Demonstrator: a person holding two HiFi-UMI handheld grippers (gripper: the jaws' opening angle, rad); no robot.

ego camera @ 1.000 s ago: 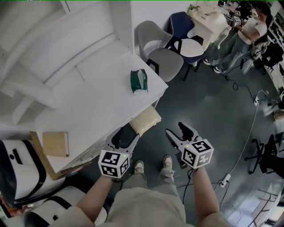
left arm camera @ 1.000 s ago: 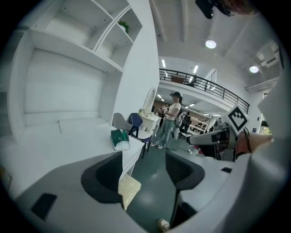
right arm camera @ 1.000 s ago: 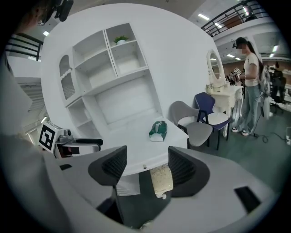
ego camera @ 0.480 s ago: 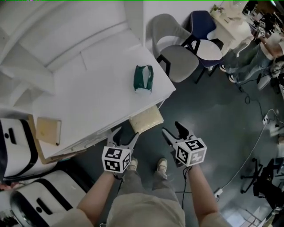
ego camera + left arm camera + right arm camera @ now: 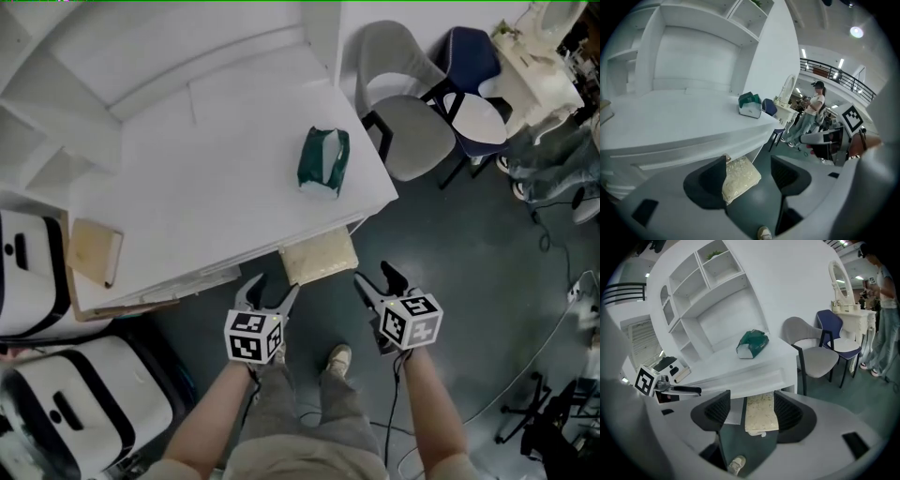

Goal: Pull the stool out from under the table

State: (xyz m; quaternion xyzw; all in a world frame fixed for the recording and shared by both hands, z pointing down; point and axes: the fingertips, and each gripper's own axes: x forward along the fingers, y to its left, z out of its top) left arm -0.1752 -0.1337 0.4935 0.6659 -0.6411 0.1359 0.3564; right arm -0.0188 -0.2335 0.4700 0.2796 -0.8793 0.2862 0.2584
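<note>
Fingers of the left gripper [image 5: 272, 289] and right gripper [image 5: 373, 277] are standing spread and empty, hovering off the front corners of the stool [image 5: 319, 258] without touching it. Dark floor [image 5: 459, 281] is lying open around the person's feet. The white worktop [image 5: 216, 187] is covering most of the cream cushion, whose front is poking past its near edge. A grey chair [image 5: 412, 131] is standing beside the worktop's corner.

Stool [image 5: 319, 258]: pale cushion half out from under white table [image 5: 216, 187] front edge. Left gripper [image 5: 270, 292] and right gripper [image 5: 378, 281] flank it, jaws apart, near cushion, not touching. Green packet [image 5: 324, 159] on tabletop. Book [image 5: 94, 251] at left edge. Grey chair [image 5: 412, 122] beyond the table's corner.
</note>
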